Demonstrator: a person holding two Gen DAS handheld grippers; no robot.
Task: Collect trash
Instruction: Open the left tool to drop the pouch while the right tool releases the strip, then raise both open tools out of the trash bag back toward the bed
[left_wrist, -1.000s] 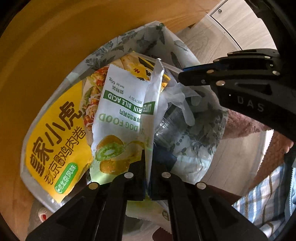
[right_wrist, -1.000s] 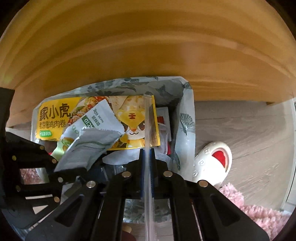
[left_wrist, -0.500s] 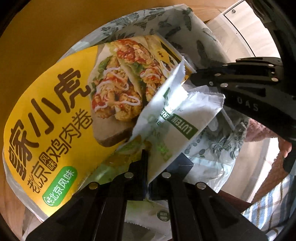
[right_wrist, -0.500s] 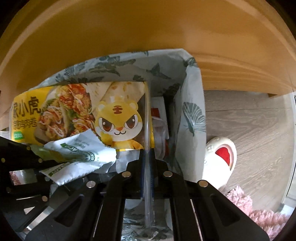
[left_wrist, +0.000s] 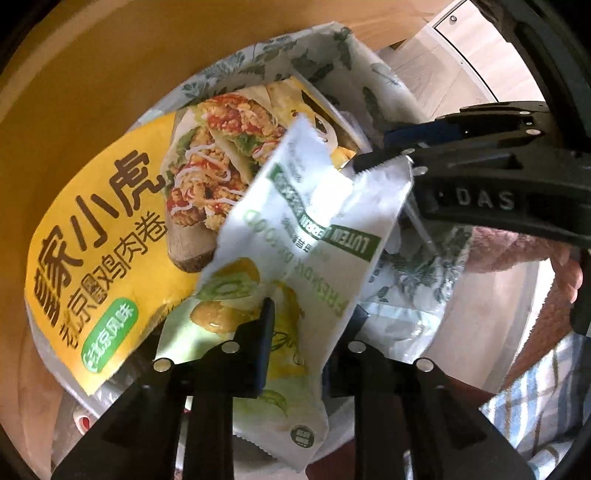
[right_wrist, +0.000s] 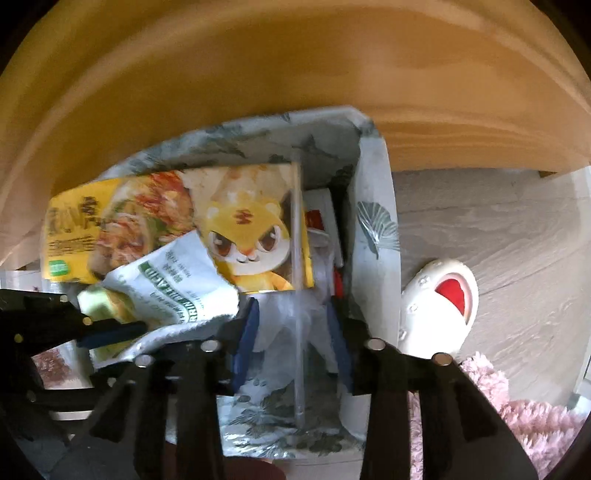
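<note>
Over a bin lined with a leaf-patterned bag (left_wrist: 332, 48) my left gripper (left_wrist: 308, 336) points down. Its jaws are opening, and the white and green dog-food wrapper (left_wrist: 295, 258) lies loose between the pads. A big yellow chicken-roll packet (left_wrist: 110, 229) fills the bin beneath it. My right gripper (right_wrist: 293, 339) hangs over the same bag (right_wrist: 373, 229) with its jaws opening. A clear straw (right_wrist: 297, 295) stands free between its blue pads (right_wrist: 247, 339), touching neither. The wrapper (right_wrist: 177, 288) and the left gripper (right_wrist: 110, 328) show at the left of the right wrist view.
A wooden surface (right_wrist: 295, 74) arches over the bin. On the floor to the right lie a white slipper with a red inside (right_wrist: 439, 306) and a pink fluffy rug (right_wrist: 517, 413). A person's hand (left_wrist: 565, 273) and plaid clothing (left_wrist: 535, 424) are at the right.
Both pairs of jaws were shut, the left on the wrapper, the right on the straw, and have now parted. The wrapper has flattened out and the straw stands loose. The left gripper came closer to the bin.
</note>
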